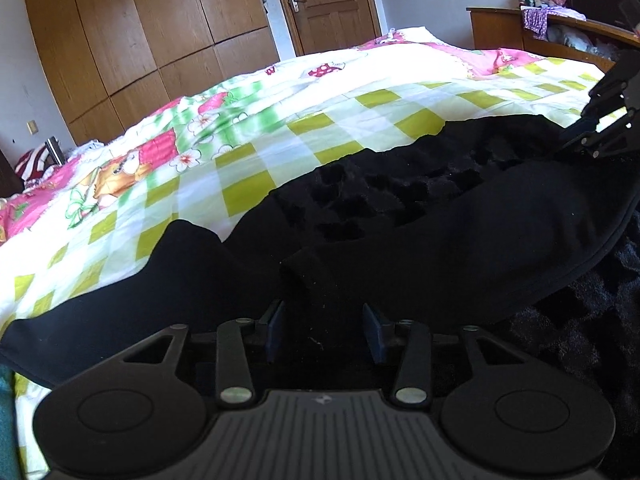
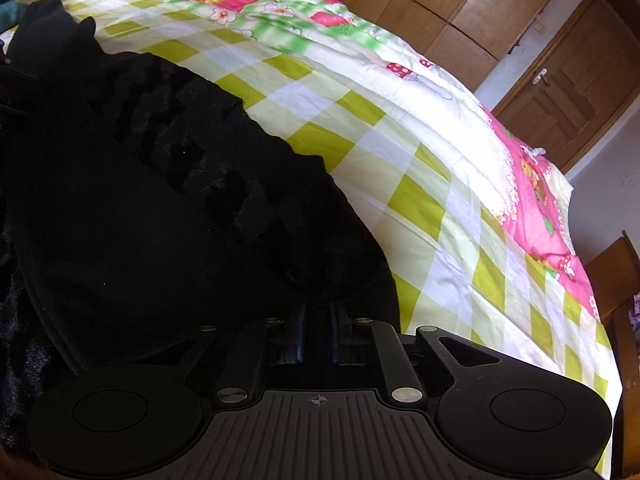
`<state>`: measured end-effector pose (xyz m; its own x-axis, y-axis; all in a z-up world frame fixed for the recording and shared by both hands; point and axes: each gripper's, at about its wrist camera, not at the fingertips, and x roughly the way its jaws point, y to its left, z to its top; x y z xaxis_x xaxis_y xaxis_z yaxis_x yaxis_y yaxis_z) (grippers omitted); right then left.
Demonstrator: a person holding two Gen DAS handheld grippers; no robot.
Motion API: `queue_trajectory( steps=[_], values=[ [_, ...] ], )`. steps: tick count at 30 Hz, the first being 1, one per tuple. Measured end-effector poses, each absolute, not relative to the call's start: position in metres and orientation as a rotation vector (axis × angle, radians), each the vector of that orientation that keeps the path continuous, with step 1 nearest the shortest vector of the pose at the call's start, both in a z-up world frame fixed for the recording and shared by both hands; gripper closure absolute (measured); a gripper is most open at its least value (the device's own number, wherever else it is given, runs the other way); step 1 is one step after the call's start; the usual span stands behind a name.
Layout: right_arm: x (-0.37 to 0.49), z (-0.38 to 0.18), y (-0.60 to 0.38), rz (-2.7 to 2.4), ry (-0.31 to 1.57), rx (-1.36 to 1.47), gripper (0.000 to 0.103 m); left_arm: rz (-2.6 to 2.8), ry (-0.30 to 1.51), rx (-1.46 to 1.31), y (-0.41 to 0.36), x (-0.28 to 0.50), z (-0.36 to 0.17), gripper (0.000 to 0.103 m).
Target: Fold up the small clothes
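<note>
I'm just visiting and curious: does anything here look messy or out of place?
Only the black garment itself: it lies rumpled and bunched on the checked quilt, not flat. Nothing looks spilled or damaged. Both tongs sit at its edge.

A black garment lies on the bed, spread over the checked yellow-green and white quilt, which serves as the landmark here. Part of it is smooth, plain black cloth; another part is plush and fuzzy, with a raised-and-sunken blocky pattern. A smooth panel with a seamed, curved edge is turned over onto the fuzzy part, so the garment is partly doubled. Its far edge runs unevenly across the quilt's checked squares, with a rounded flap rising toward the quilt's cartoon-printed end. In the right wrist view the same garment covers the quilt's near-left portion, rumpled rather than flat.
</note>
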<state>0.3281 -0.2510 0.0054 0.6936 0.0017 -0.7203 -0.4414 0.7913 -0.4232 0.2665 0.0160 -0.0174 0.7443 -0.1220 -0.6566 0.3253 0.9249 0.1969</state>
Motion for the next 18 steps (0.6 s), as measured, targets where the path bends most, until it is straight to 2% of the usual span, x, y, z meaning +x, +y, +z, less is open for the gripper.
queue_trajectory(
  steps=[1, 2, 3, 6, 12, 13, 14, 16, 18],
  values=[
    [0.328, 0.008, -0.253, 0.247, 0.772, -0.592, 0.097, -0.246, 0.688, 0.304, 0.016, 0.271, -0.015, 0.058],
    [0.328, 0.010, -0.255, 0.227, 0.768, -0.564, 0.099, -0.233, 0.672, 0.309, 0.015, 0.274, -0.011, 0.071],
    [0.327, 0.014, -0.257, 0.206, 0.760, -0.540, 0.100, -0.230, 0.653, 0.304, 0.015, 0.276, -0.006, 0.073],
    [0.330, 0.017, -0.264, 0.145, 0.747, -0.461, 0.101, -0.227, 0.619, 0.292, 0.015, 0.280, 0.000, 0.073],
    [0.316, 0.013, -0.256, 0.172, 0.737, -0.515, 0.100, -0.225, 0.647, 0.417, 0.009, 0.278, -0.024, 0.073],
    [0.313, 0.016, -0.257, 0.175, 0.728, -0.521, 0.099, -0.237, 0.651, 0.403, 0.013, 0.272, -0.021, 0.073],
    [0.311, 0.021, -0.258, 0.177, 0.705, -0.519, 0.090, -0.245, 0.654, 0.387, 0.017, 0.267, -0.019, 0.072],
    [0.313, 0.032, -0.258, 0.231, 0.686, -0.485, 0.086, -0.251, 0.663, 0.366, 0.021, 0.262, -0.017, 0.070],
    [0.319, 0.038, -0.249, 0.309, 0.692, -0.458, 0.074, -0.246, 0.669, 0.331, 0.023, 0.263, -0.016, 0.062]
  ],
)
